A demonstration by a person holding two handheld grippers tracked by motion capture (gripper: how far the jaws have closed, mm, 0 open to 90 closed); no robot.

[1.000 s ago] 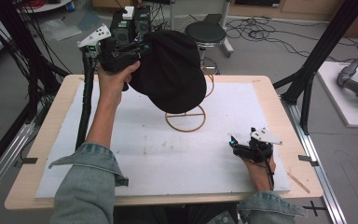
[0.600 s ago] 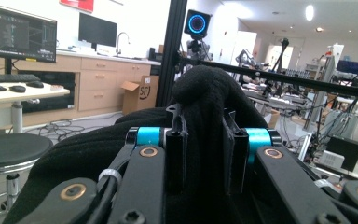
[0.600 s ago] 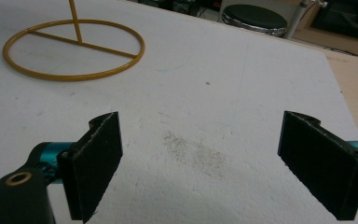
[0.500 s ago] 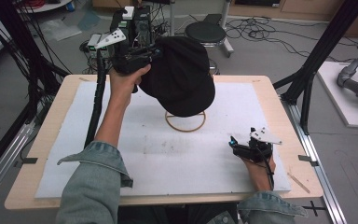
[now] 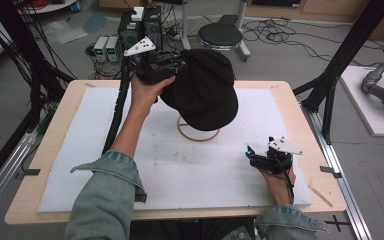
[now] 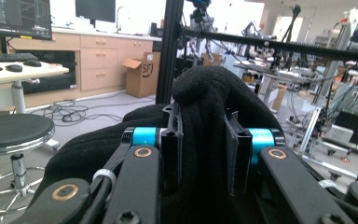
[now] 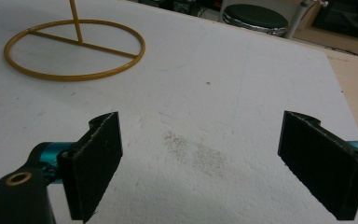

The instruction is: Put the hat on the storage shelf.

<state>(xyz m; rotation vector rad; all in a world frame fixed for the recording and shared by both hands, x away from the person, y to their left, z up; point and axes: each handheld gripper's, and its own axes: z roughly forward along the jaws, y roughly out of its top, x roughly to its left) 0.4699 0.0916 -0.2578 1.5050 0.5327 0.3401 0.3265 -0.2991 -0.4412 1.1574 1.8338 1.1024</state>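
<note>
While the right tool (image 5: 250, 151) rests low on the white mat (image 5: 200, 172) at the near right, its jaws spread wide on nothing, the yellow wire stand (image 5: 198, 134) sits mid-mat on the worktop (image 5: 290, 102). Farther off, the left tool (image 5: 180, 64) is clamped on a fold of black cap (image 5: 205, 90), held above that stand.

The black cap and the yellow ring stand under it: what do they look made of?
Black cap: soft matte fabric, apparently knit or cotton; it bunches between the left tool's jaws. Yellow ring stand: thin rigid rod, likely painted metal wire, with a smooth yellow finish, though plastic cannot be ruled out.
</note>
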